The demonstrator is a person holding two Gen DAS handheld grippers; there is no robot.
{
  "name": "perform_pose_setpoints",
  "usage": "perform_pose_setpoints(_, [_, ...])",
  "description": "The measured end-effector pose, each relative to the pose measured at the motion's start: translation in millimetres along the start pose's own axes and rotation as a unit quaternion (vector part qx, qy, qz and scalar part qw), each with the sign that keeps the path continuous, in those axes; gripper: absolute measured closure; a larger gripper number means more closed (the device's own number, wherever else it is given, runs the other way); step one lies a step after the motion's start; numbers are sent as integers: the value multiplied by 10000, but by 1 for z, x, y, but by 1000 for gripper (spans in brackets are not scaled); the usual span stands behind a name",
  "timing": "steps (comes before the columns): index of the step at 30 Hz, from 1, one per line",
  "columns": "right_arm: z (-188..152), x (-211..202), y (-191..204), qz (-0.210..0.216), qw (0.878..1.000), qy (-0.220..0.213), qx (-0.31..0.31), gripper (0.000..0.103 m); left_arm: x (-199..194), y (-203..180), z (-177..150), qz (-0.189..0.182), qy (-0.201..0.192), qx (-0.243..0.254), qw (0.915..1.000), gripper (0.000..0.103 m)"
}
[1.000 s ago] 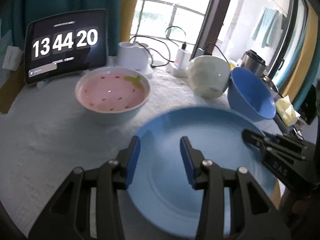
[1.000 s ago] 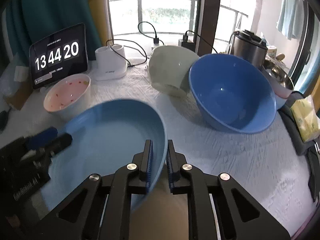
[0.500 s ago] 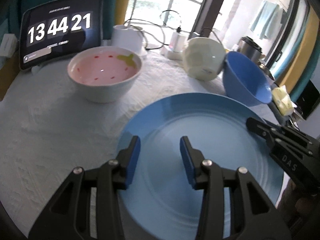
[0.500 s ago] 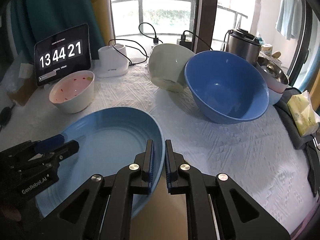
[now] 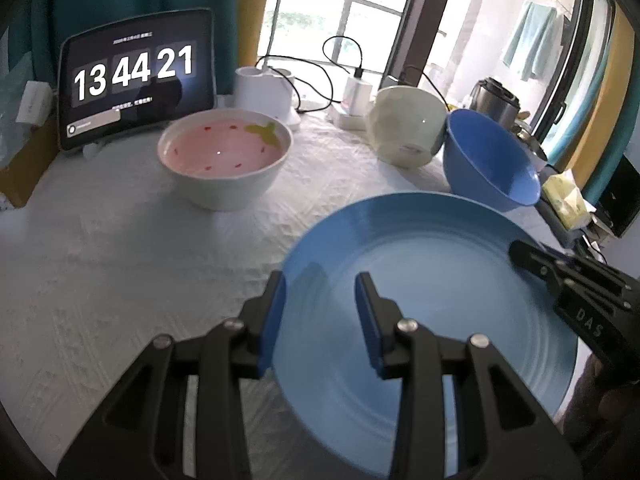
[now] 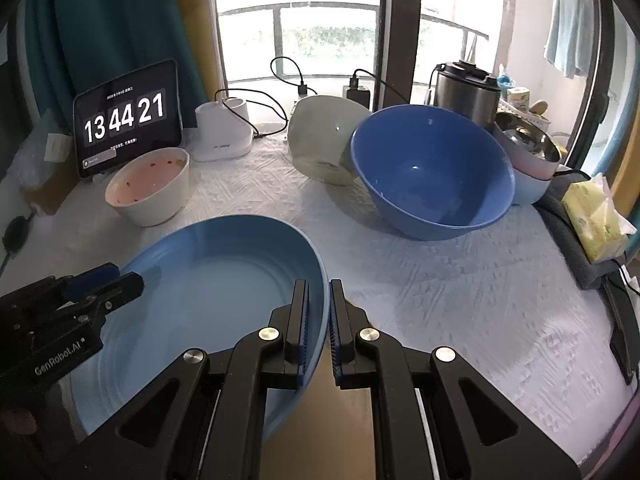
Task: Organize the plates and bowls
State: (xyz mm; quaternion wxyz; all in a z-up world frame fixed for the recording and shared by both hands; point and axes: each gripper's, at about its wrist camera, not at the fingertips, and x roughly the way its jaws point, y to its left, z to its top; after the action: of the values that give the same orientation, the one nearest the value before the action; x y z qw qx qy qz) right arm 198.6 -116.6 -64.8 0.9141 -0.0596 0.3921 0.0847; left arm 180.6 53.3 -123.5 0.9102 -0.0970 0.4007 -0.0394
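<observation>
Two hand-held grippers work one round pale-blue plate (image 6: 208,304). The right hand-held gripper (image 6: 318,316) is clamped narrow on the plate's right rim. The left hand-held gripper (image 5: 320,312) has just been closing, the plate's left rim between its fingers (image 5: 276,312); whether they press is unclear. The plate hangs near the white-clothed table's (image 6: 440,300) near edge. Farther off, a strawberry-patterned bowl (image 5: 224,160), a tipped white bowl (image 5: 404,124) and a big blue bowl (image 6: 432,168) are unsorted, so most remains. The plate's underside is hidden.
</observation>
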Motion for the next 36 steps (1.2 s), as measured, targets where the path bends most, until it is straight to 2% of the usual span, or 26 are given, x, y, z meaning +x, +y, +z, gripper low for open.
perform_pose_setpoints(5, [-6, -9, -2, 9, 10000, -59, 3, 93, -8, -5, -5, 16, -24, 8, 10000, 66])
perform_pose_setpoints(10, [-14, -19, -9, -66, 9999, -92, 71, 93, -21, -7, -8, 193, -187, -50, 9996, 65])
perform_pose_setpoints(17, [-30, -33, -22, -203, 9995, -131, 207, 94, -13, -15, -23, 11, 225, -36, 9997, 65])
perform_pose_setpoints(25, [-47, -45, -39, -355, 9985, -137, 394, 94, -21, -31, -34, -15, 201, 119, 9997, 65])
perform_pose_setpoints(36, [-69, -40, -47, -240, 9982, 100, 541, 91, -22, -48, -47, 20, 312, 300, 9991, 65])
